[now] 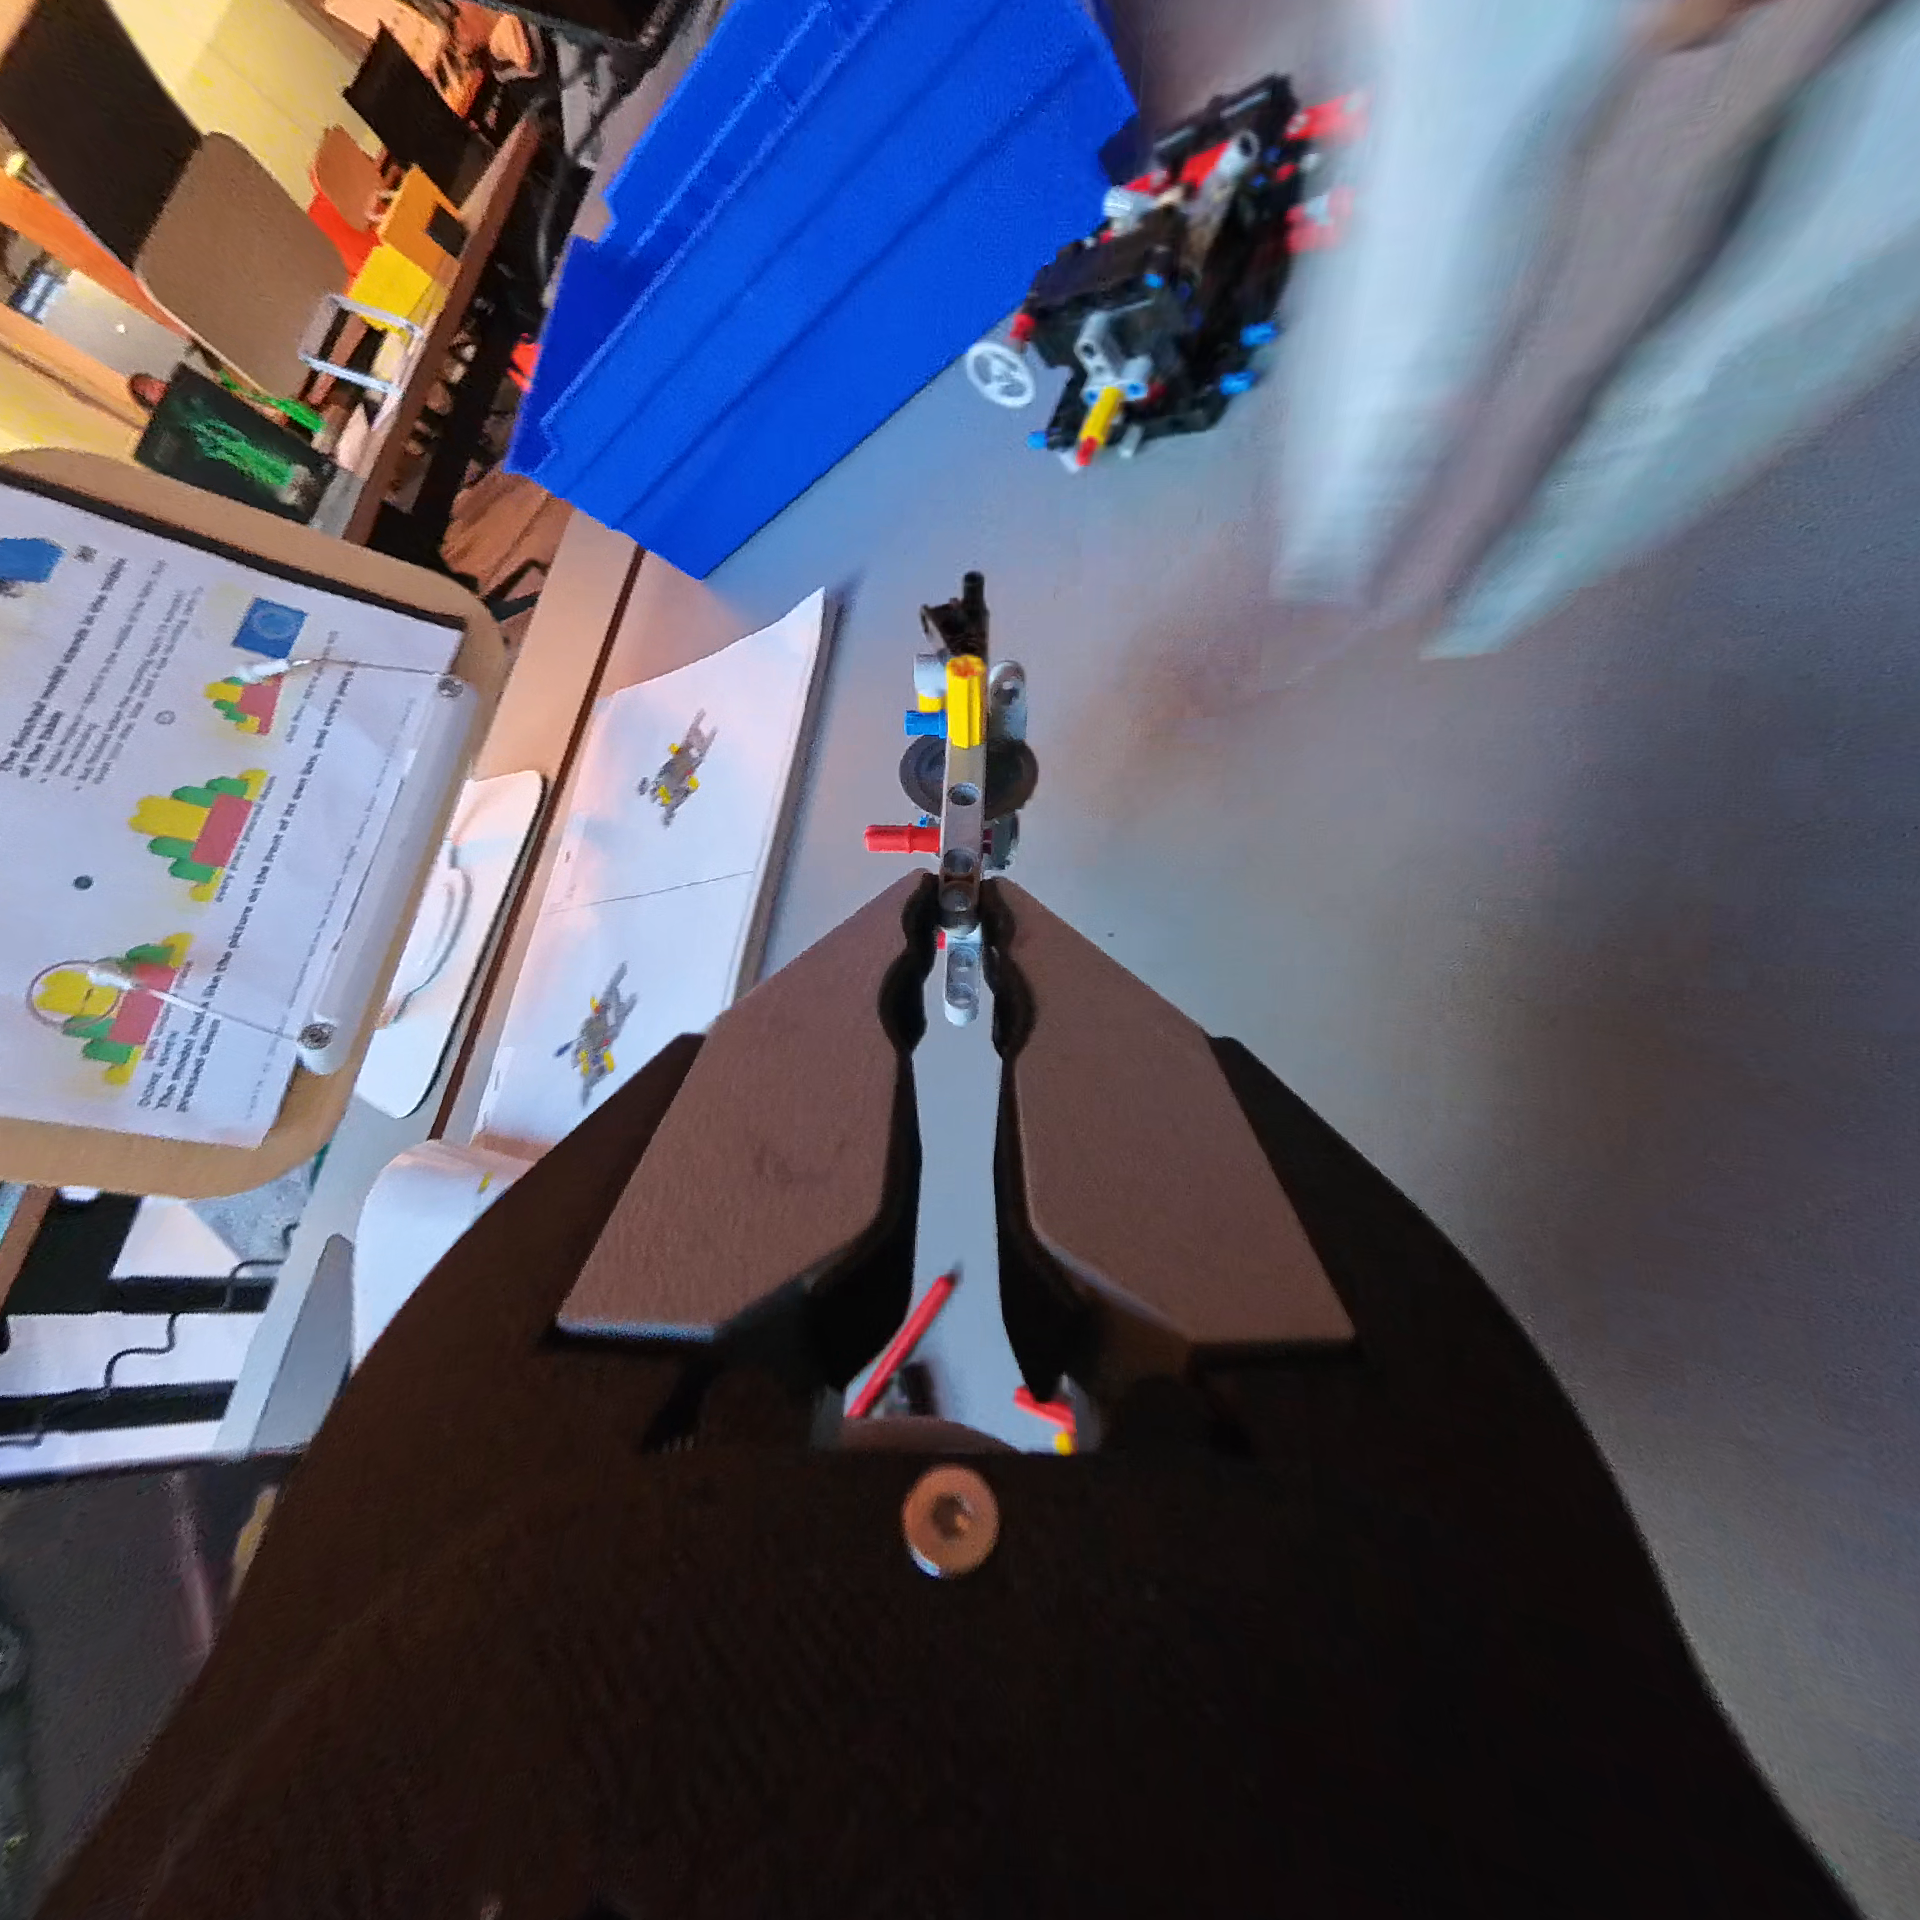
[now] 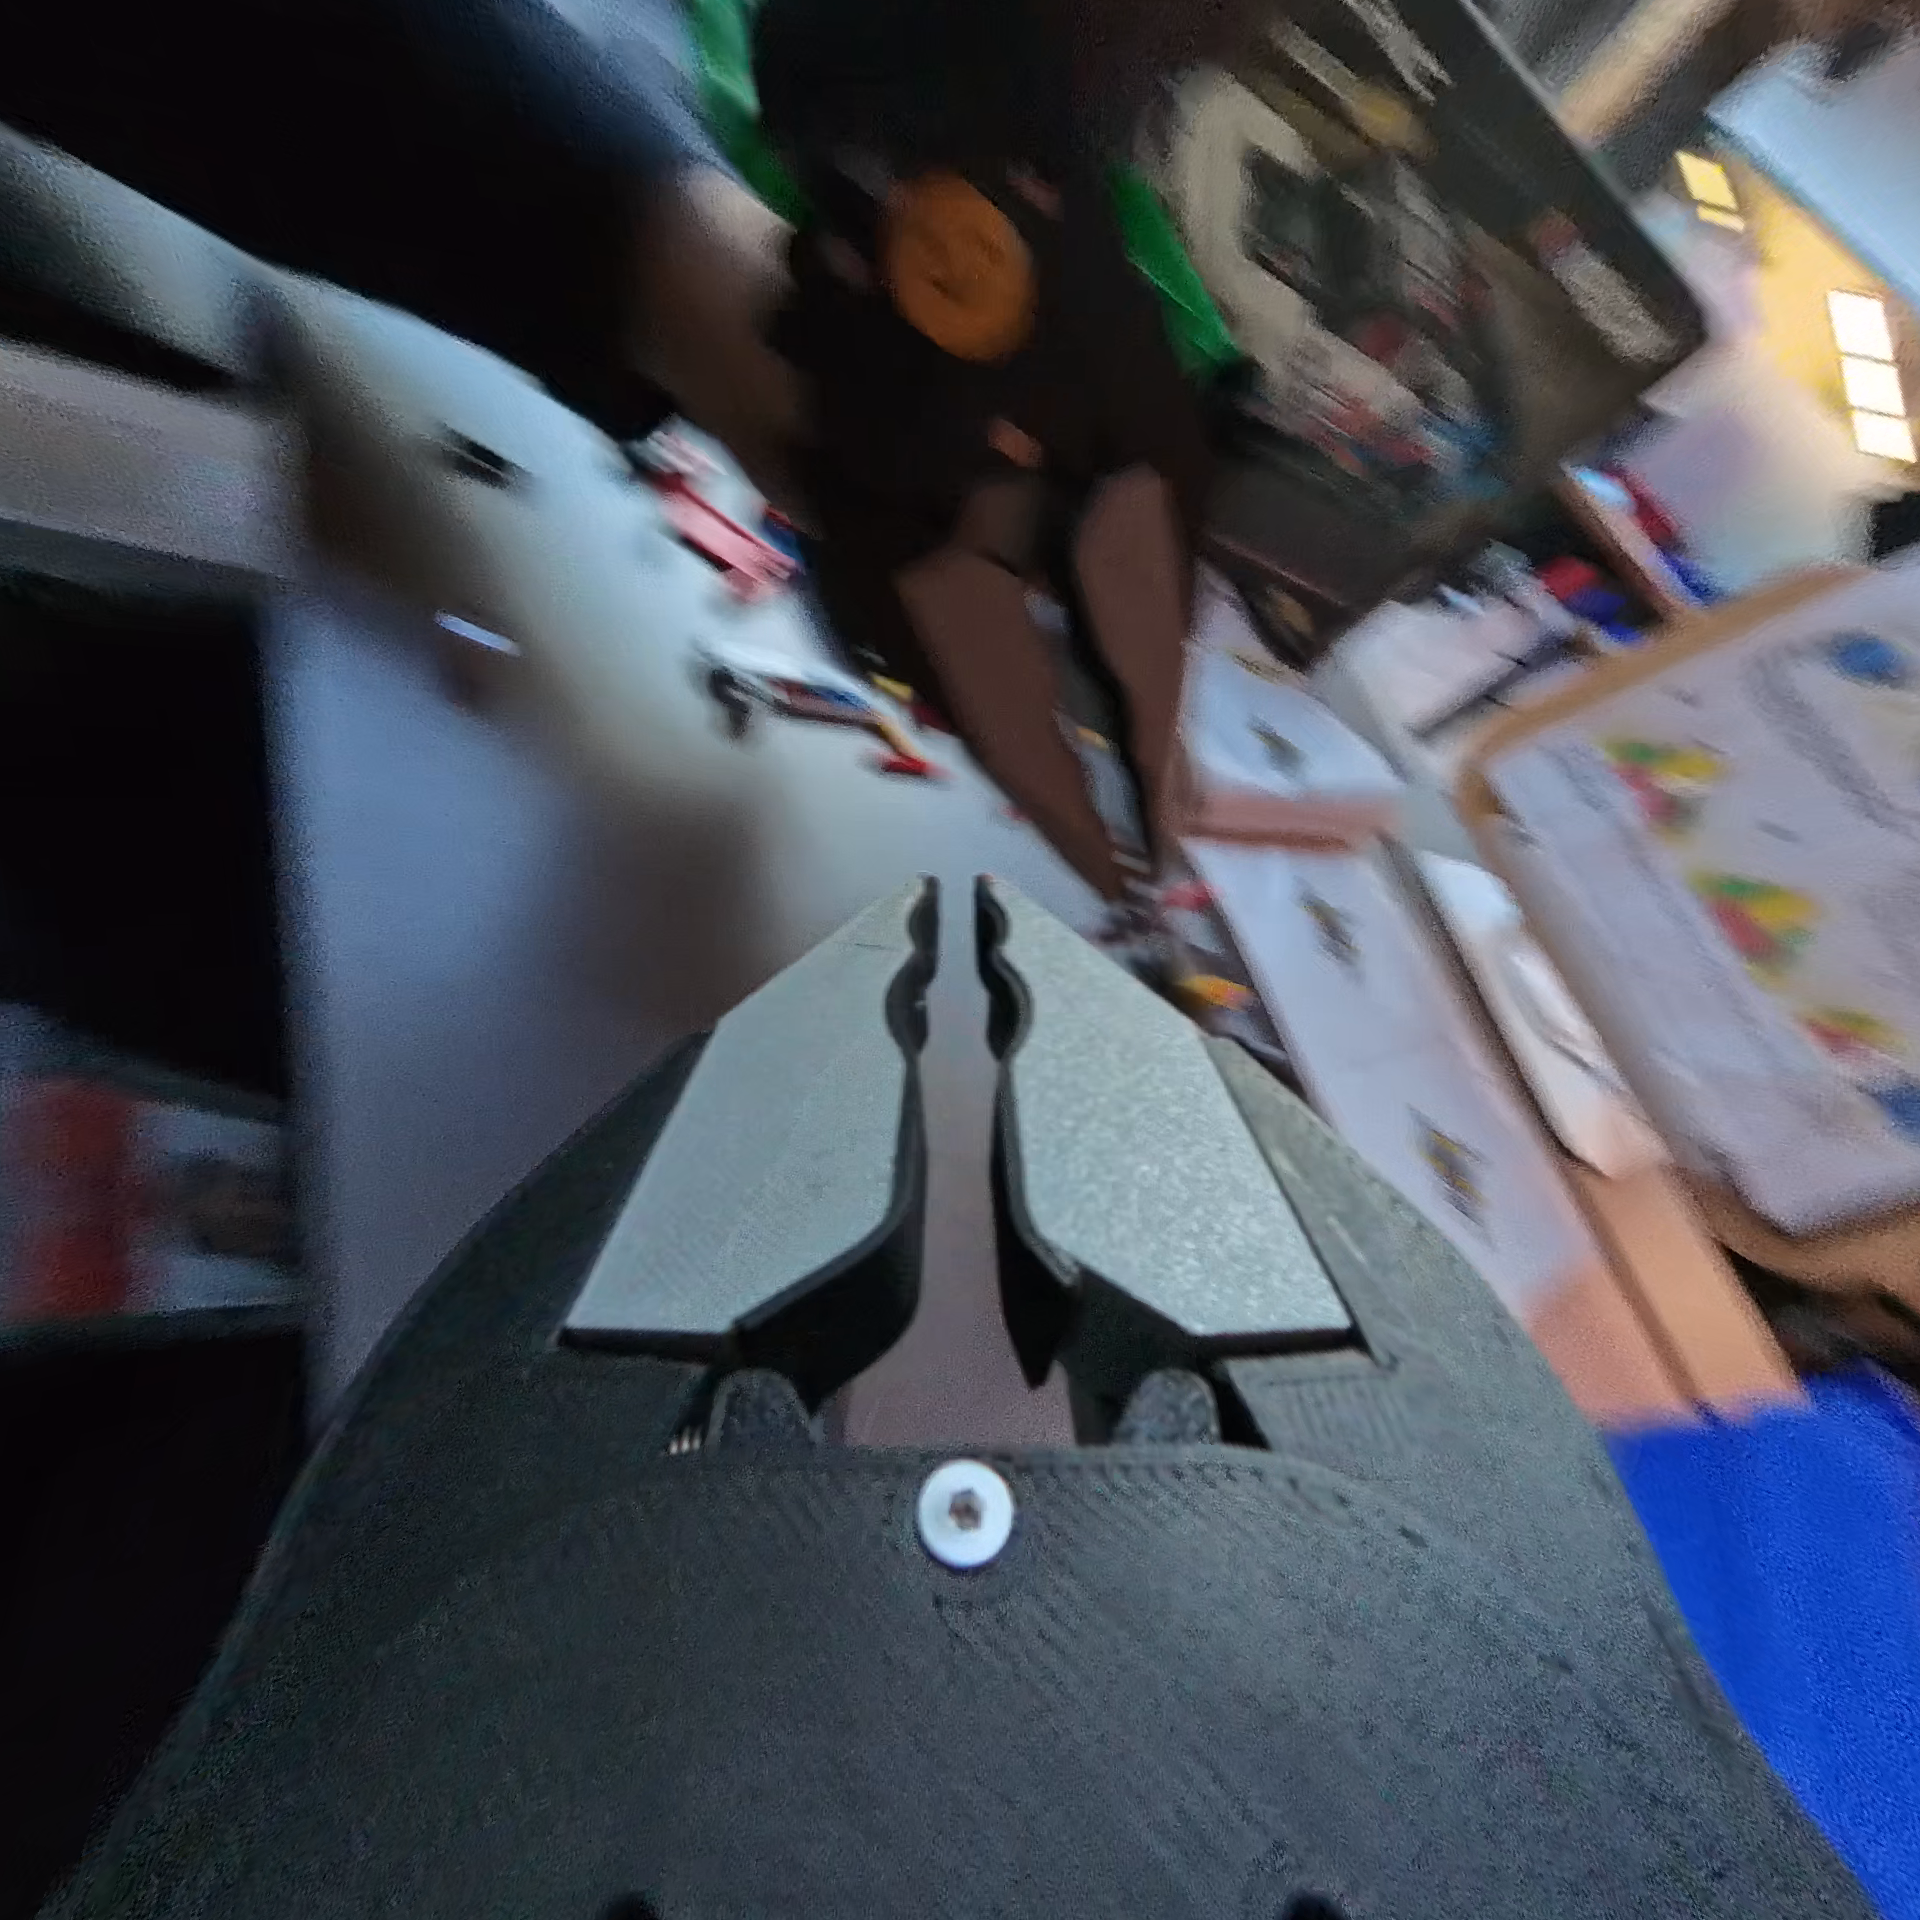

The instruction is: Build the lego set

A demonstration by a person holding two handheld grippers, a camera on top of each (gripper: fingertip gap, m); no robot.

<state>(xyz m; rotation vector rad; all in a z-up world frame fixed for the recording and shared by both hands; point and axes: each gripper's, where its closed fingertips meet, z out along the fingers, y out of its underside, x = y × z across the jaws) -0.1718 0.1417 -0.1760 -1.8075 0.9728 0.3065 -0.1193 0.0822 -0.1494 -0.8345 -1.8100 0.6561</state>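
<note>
My left gripper (image 1: 958,896) is shut on the lower end of a small toy-brick assembly (image 1: 964,769). The assembly has a grey holed beam, a yellow piece, blue and red pins and a dark round part, and it sticks forward above the grey table (image 1: 1299,935). My right gripper (image 2: 956,896) stands above the table with its fingers almost together, a thin slit between them and nothing in it. In the blurred right wrist view, the left gripper's brown fingers (image 2: 1049,748) reach down just to the right of it. The right gripper is a pale blur in the left wrist view (image 1: 1538,343).
A blue bin (image 1: 810,270) stands at the back, with a black toy-brick model (image 1: 1164,270) and a white wheel (image 1: 1001,371) beside it. An open instruction booklet (image 1: 675,831) and a wooden board with a picture sheet (image 1: 208,810) lie to the left. Loose red parts (image 1: 902,1340) lie under the left gripper. Tip to tip, the grippers are about 9 cm apart. From either gripper's tips it is about 20 cm to the black toy-brick model (image 1: 1164,270).
</note>
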